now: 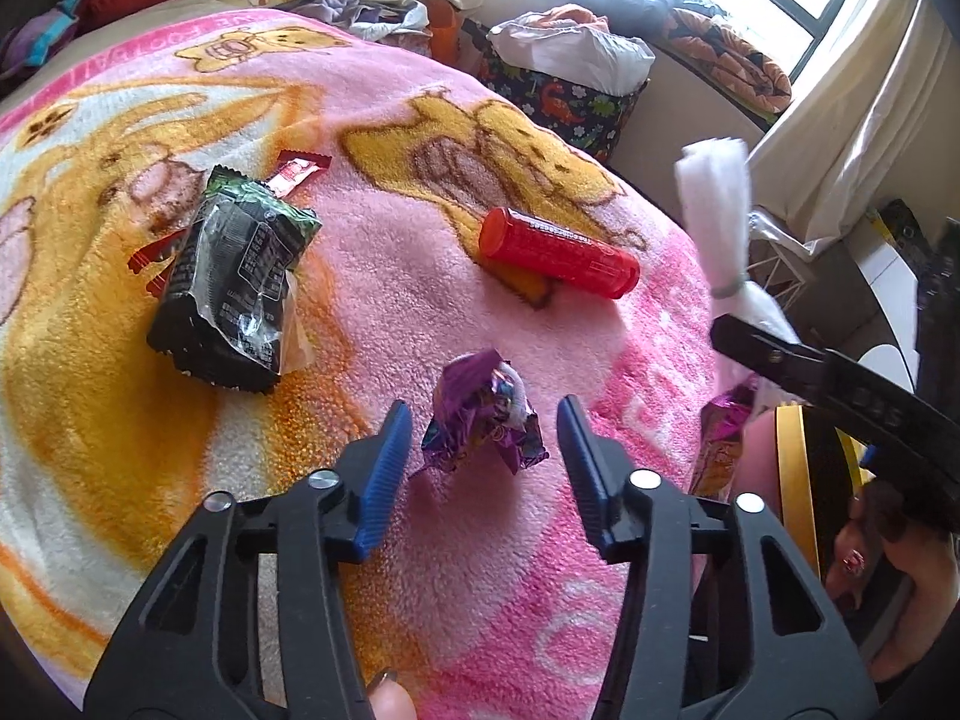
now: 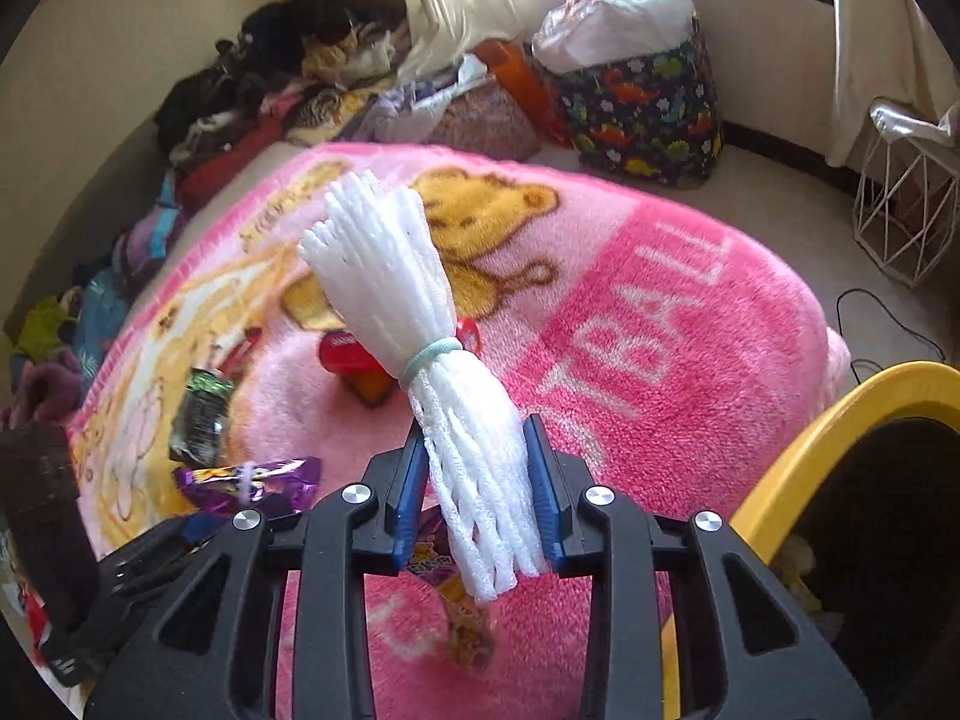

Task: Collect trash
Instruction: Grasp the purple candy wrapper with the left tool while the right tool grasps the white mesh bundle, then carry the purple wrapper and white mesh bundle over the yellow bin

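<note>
Left gripper (image 1: 485, 438) is straddling the crumpled purple wrapper (image 1: 480, 423), jaws spread wide; right gripper (image 2: 477, 480) is clamping a white foam net (image 2: 432, 372).

The purple wrapper is lying on the pink blanket (image 1: 420, 276) directly between the left gripper's blue pads, touching neither, so a straight closing looks enough; it is balled up with no clear long axis. The right gripper is holding the foam net's lower half, its banded upper end pointing up and away, and the yellow-rimmed bin (image 2: 840, 420) is sitting just to its right at the blanket's edge. Farther out, the black snack packet (image 1: 231, 282) is lying to the left and the red tube (image 1: 558, 252) ahead-right, its long axis running crosswise, with open blanket around both.
</note>
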Demonstrator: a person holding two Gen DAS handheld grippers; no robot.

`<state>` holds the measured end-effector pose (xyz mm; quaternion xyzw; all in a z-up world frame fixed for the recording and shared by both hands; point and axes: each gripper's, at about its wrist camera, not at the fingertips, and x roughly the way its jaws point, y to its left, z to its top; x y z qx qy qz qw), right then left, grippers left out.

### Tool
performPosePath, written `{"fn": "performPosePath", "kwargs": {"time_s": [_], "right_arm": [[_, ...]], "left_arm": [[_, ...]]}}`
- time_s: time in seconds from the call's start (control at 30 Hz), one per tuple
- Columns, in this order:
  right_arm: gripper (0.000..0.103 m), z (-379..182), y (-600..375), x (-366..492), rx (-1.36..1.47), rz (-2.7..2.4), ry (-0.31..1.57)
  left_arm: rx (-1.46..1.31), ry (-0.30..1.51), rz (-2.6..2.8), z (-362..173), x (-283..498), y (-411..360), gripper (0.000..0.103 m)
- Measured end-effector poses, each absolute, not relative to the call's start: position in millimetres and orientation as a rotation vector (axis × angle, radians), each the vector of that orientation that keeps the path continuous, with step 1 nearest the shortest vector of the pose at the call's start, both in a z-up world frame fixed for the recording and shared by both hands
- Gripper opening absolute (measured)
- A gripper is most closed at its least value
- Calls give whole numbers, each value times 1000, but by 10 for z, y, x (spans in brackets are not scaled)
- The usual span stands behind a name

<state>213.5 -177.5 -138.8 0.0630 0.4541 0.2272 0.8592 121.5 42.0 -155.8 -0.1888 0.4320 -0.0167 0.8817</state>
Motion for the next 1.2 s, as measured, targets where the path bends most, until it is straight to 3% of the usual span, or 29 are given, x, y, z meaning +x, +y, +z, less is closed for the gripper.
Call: {"fn": "performPosePath", "kwargs": {"time_s": [0.23, 1.2], "right_arm": [[30, -1200, -1840, 2059, 158, 503, 884], [30, -748, -2133, 1426, 181, 509, 761]], "left_arm": [[-409, 881, -51, -1469, 1188, 428, 27], [-358, 746, -189, -755, 982, -3, 25]]}}
